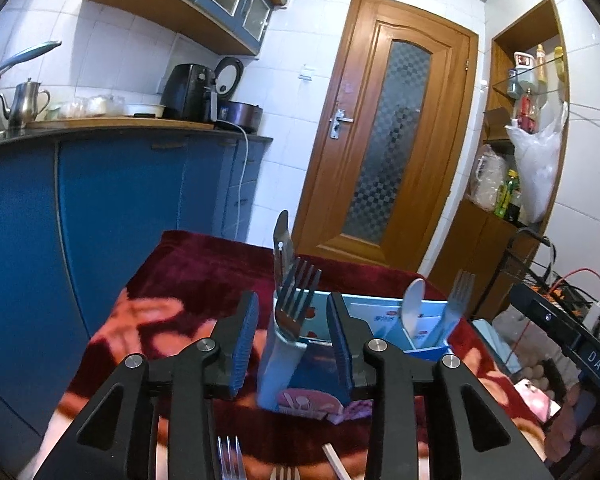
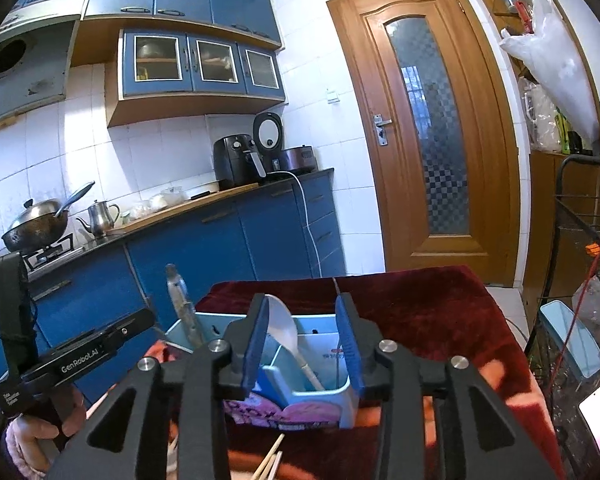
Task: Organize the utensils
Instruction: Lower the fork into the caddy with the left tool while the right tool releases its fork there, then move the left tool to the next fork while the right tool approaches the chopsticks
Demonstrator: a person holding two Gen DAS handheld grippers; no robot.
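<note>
A: Both grippers stand apart and hold nothing. The left gripper [image 1: 292, 340] frames a fork [image 1: 296, 300] standing tines-up in the near-left compartment of the blue holder [image 1: 384, 312]; its pads don't touch it.

B: The right gripper [image 2: 304, 344] brackets the white spoon [image 2: 284, 328] in the right-hand compartment, clear of it too. A knife [image 1: 282, 248] leans at the far left.

A: The risk looks like a snag: a pad catching those tall handles could tip the light holder on the soft red cloth over the bench [image 1: 204, 264].

B: And more utensils wait at the near edge: fork tines [image 1: 229, 456] and chopsticks [image 2: 270, 460], both cut off by the frame.

A: The second fork [image 1: 458, 300] at the far right shows only its head, and the compartment floors are hidden.
</note>
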